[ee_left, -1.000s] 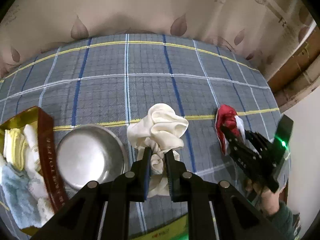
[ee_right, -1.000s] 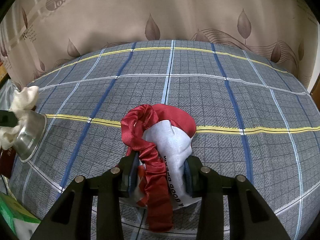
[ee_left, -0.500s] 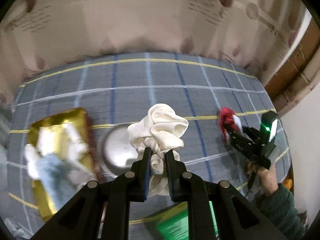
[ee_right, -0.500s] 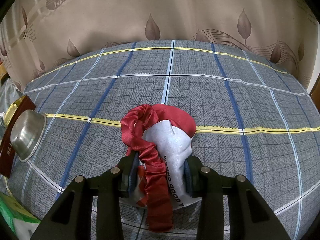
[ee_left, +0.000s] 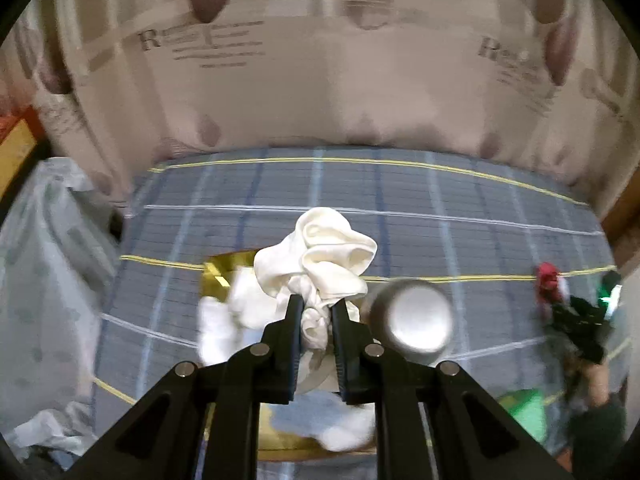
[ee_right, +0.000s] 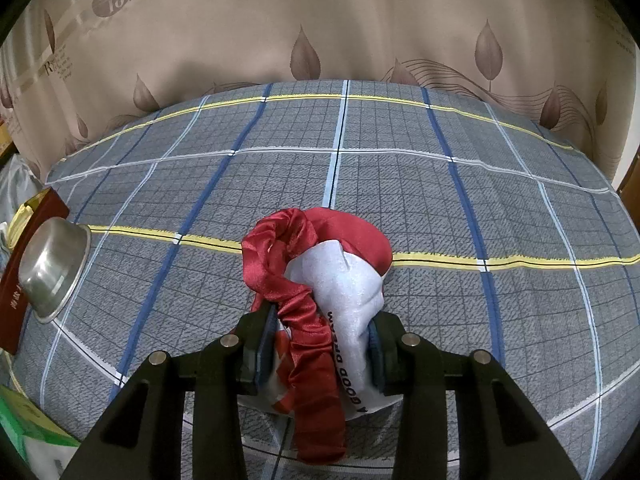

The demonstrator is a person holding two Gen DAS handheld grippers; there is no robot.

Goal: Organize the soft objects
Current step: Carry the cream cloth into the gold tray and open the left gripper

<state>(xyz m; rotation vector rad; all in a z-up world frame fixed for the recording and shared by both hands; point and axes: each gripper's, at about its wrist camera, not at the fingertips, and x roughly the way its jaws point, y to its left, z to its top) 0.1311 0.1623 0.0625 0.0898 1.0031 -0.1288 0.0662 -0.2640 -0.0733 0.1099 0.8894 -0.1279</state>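
Now our left gripper (ee_left: 316, 312), clenched on the cream scrunchie (ee_left: 320, 256), hangs directly above the gold box (ee_left: 218, 276) of cloths.

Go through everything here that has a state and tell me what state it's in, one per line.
Left gripper: shut on cream scrunchie.
Cream scrunchie: held above gold box.
Gold box: open, holding soft white items.
Right gripper: shut on red scrunchie.
Red scrunchie: gripped.
Steel bowl: empty.

Two grippers – left gripper (ee_left: 316, 312) at six o'clock, right gripper (ee_right: 320, 340). One cream scrunchie (ee_left: 320, 256), one red scrunchie (ee_right: 296, 280), one steel bowl (ee_right: 52, 268) at nine o'clock – one gold box (ee_left: 218, 276).
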